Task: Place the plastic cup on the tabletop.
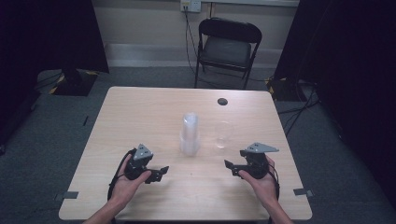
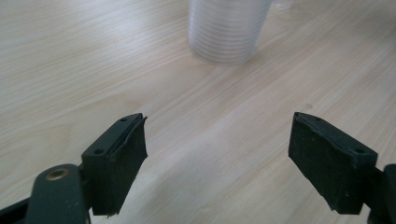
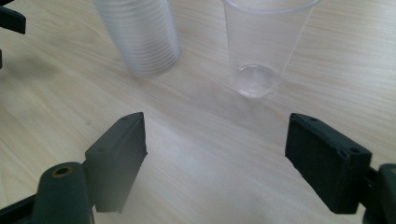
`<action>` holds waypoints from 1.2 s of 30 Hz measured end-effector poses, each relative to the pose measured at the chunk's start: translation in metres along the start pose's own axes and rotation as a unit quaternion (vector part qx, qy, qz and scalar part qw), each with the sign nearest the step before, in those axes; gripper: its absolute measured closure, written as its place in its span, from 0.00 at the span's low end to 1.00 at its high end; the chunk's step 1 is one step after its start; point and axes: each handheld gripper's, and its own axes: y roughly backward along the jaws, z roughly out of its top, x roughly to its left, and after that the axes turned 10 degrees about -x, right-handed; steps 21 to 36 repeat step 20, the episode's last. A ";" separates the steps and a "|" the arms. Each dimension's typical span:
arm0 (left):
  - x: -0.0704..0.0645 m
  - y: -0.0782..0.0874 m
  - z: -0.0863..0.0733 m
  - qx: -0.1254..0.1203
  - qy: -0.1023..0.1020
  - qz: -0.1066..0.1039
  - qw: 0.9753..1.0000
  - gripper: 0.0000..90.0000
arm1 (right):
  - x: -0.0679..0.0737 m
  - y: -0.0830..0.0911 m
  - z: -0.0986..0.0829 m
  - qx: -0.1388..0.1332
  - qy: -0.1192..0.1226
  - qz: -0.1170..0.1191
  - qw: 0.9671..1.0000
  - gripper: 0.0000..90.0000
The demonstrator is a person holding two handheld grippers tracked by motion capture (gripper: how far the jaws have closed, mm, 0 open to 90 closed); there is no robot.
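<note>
Both claws, left (image 1: pixel 158 173) and right (image 1: pixel 232 168), gape wide, empty, short of the cup stack (image 1: pixel 190 135), ready to separate cups beside the single cup (image 1: pixel 222 135).

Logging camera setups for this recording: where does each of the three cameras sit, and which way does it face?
High view: above the near table edge, looking forward and down on the light wooden table; forearms, left gripper and right gripper show.
Left gripper view: rides the left gripper, facing the ribbed stack of clear plastic cups; its open black jaws show.
Right gripper view: rides the right gripper, facing the single clear plastic cup; open jaws show.
Both gripper views share the stack.
</note>
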 end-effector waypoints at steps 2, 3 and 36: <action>0.002 0.004 -0.001 -0.004 0.004 0.007 1.000 0.21 | 0.001 0.003 -0.002 0.000 -0.002 -0.001 1.000 0.22; 0.003 0.007 -0.002 -0.003 0.006 0.012 1.000 0.21 | 0.002 0.007 -0.004 0.001 -0.003 0.000 1.000 0.22; 0.022 0.030 -0.027 -0.013 0.057 0.040 0.997 0.21 | 0.000 0.031 -0.040 0.012 -0.032 -0.031 0.999 0.21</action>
